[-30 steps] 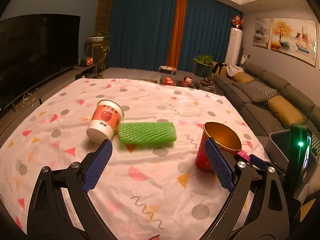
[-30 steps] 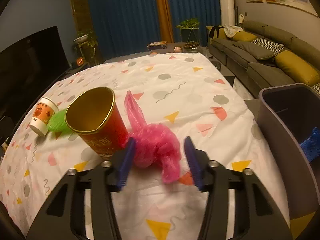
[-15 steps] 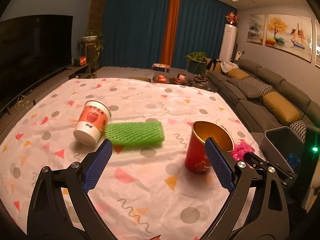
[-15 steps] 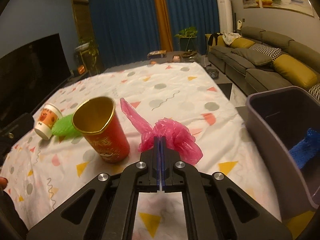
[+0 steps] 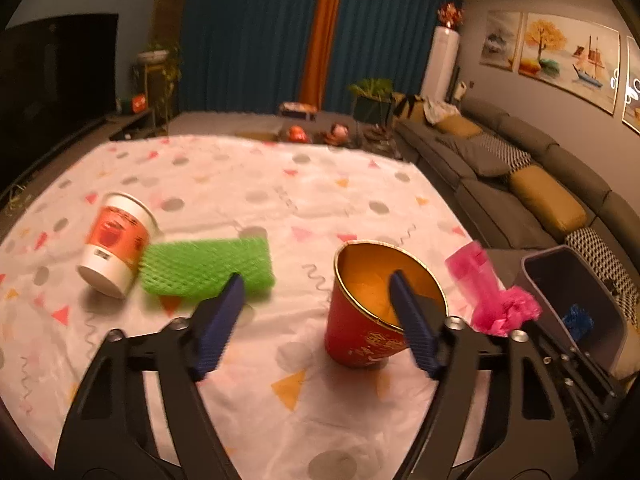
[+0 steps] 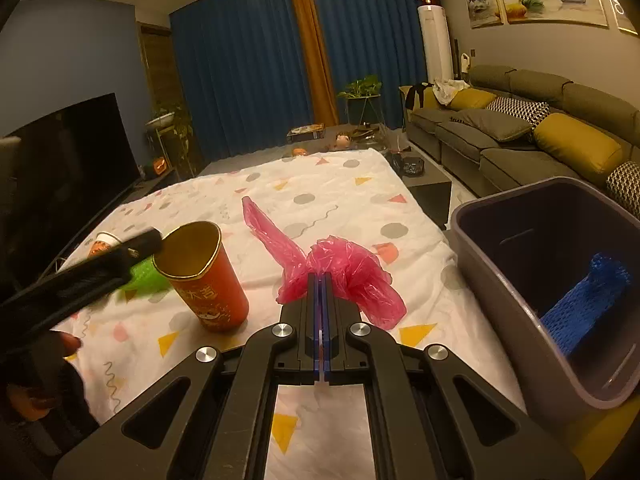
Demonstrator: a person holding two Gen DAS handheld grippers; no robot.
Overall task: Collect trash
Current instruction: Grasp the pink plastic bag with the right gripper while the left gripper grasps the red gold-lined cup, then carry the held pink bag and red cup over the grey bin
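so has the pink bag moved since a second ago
Yes: the pink bag was lifted off the tablecloth, away from the red cup toward the bin.

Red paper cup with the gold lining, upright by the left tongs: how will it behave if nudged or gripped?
The tall red paper cup with gold lining looks empty, so probably light and tippy. Once down it would likely roll. Its rim already looks dented, so the left tongs may crush it.

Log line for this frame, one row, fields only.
right gripper: shut on crumpled pink plastic bag | left gripper: open, near red paper cup | grey plastic bin: holds blue foam net
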